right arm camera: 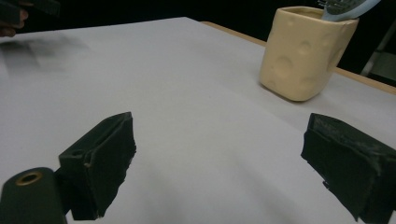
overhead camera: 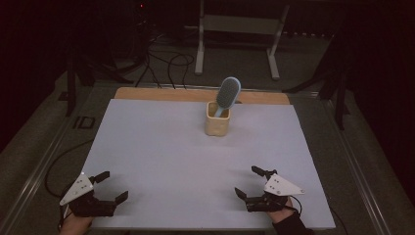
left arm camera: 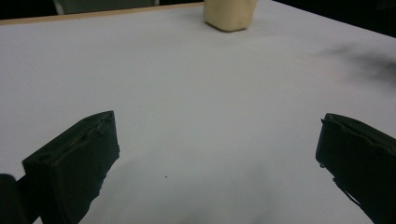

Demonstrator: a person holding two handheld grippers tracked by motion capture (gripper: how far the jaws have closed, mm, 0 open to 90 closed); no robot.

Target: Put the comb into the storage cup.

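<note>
Standing handle-down in a cream, cheese-patterned ceramic cup, a light-blue plastic hairbrush with a dark bristle pad is the thing nearest the work in hand. Its long axis runs nearly upright, tilted so that the head leans up and away from the person, rising clear of the cup's rim. Cup and brush lie well ahead of both sets of fingers, at the far middle of the white-covered desk, with bare surface between.

Right gripper: held low at the near edge of the desk, its fingers spread wide and holding nothing. Seen from it, the cup sits ahead and toward the right-hand finger, the brush head just entering at the top edge.

Left gripper: likewise at the near edge, fingers wide apart and empty. Seen from it, the cup's base lies far ahead, roughly on the midline between the fingers.

Judged from the high view, the right gripper is somewhat the nearer to the cup, so a reach for the brush would probably fall to it, travelling forward and slightly inward; closing on the raised head or neck would call for fingers turned across the brush's near-vertical axis.
</note>
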